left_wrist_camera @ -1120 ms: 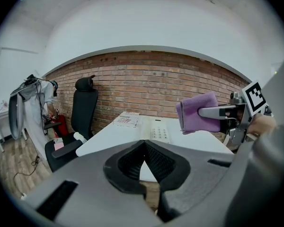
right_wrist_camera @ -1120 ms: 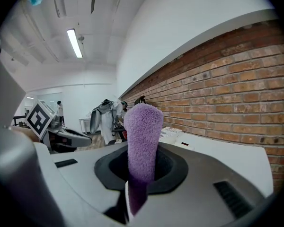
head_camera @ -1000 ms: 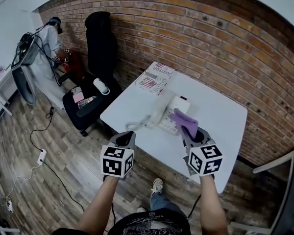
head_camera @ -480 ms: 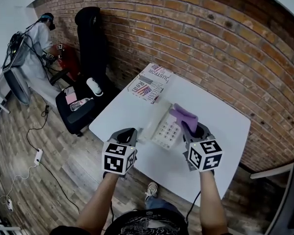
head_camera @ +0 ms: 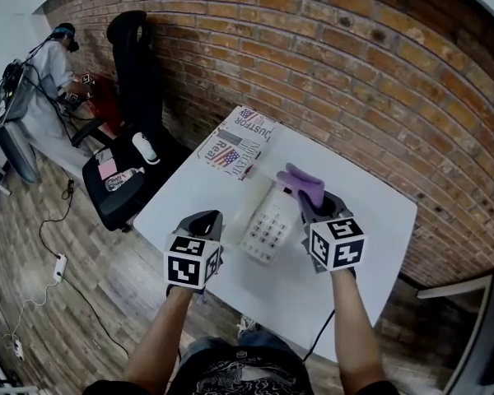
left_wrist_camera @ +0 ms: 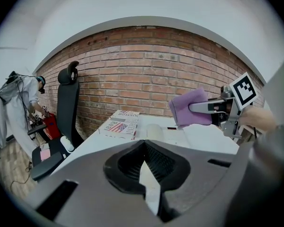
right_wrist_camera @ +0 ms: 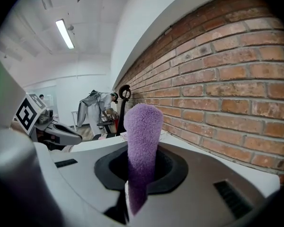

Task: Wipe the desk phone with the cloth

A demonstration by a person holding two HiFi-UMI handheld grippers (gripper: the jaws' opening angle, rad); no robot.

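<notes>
**Q.** How is the cloth [head_camera: 305, 186] expected to handle, and where is it taken hold of?

**A.** A soft, light, fleecy purple cloth is shown, and it is judged limp enough to fold over any edge it is pressed against. It is pinched by its lower part between the jaws of the right gripper [head_camera: 315, 206]. These are closed upon it, and a rounded fold is left standing out beyond the tips. This free fold is the part to be applied to the surface. A grip nearer the fold would probably give a firmer wiping pad.

**Q.** And the desk phone [head_camera: 267, 220]?

**A.** A rigid, smooth, pale plastic body is seen, with a keypad facing up and a handset [head_camera: 249, 208] resting along its left side. It is judged light enough to be pushed along the white table [head_camera: 362, 212] under pressure. The handset may also be knocked from its cradle, so steadying from the left would be advisable.

**Q.** Where is the phone placed relative to each gripper?

**A.** The phone lies near the middle of the table, between the two grippers. The cloth is held over its far right corner, but whether contact is made cannot be settled. The left gripper [head_camera: 204, 220] is held just beside the near left corner, apart from the phone. Its jaws are brought almost together, and nothing is held between them. Only a sliver of table is visible through the slit.
</notes>
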